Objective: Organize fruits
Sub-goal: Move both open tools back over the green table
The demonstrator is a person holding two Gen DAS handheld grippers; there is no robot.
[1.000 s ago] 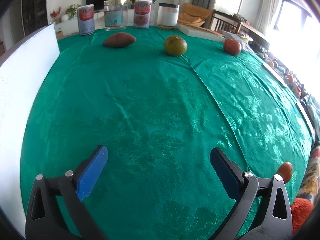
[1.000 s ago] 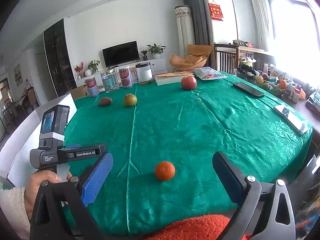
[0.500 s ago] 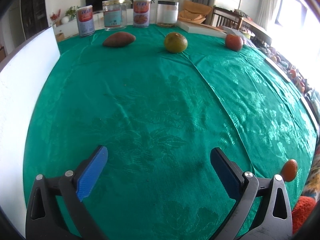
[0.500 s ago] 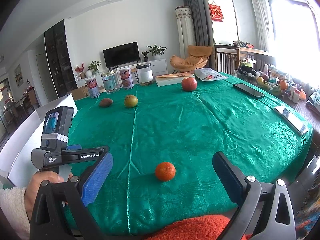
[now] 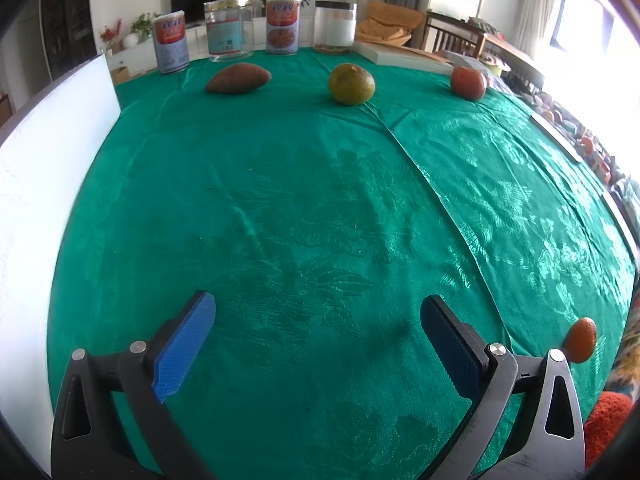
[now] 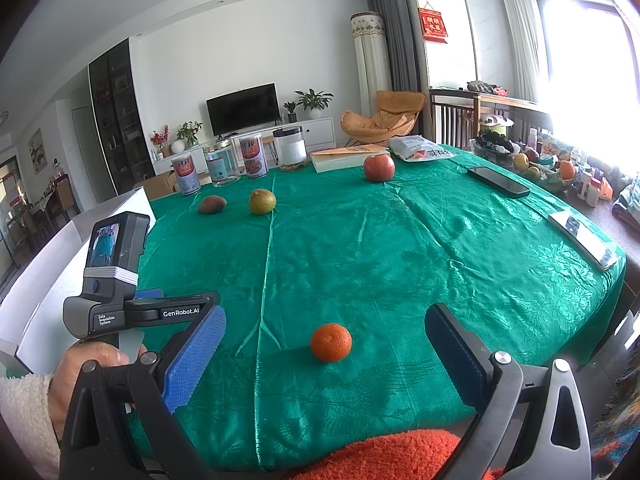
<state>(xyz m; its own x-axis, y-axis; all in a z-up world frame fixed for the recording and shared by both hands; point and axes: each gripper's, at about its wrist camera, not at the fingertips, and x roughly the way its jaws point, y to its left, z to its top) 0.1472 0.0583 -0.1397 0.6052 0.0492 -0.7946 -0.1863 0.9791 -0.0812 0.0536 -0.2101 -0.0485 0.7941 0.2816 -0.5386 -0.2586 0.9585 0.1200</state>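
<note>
On the green tablecloth (image 6: 360,248) a small orange mandarin (image 6: 331,342) lies near the front edge, just ahead of my open right gripper (image 6: 324,340) and between its blue pads. The same mandarin (image 5: 580,339) shows at the right edge of the left wrist view. Far back lie a brown mango (image 5: 238,78) (image 6: 212,204), a green-yellow citrus (image 5: 351,83) (image 6: 262,201) and a red-orange fruit (image 5: 468,82) (image 6: 378,167). My left gripper (image 5: 316,320) is open over bare cloth, nothing between its fingers. A hand holds the left gripper body (image 6: 120,280).
A white board (image 5: 44,184) stands along the table's left side. Two tins, a clear jar (image 6: 222,162) and a white canister (image 6: 293,148) line the far edge, with a book (image 6: 344,158) beside them. A phone (image 6: 498,181) and a remote (image 6: 582,236) lie at the right.
The left gripper has crept forward and tilted slightly, so the far fruits sit lower and larger in its view. The right gripper is almost still.
</note>
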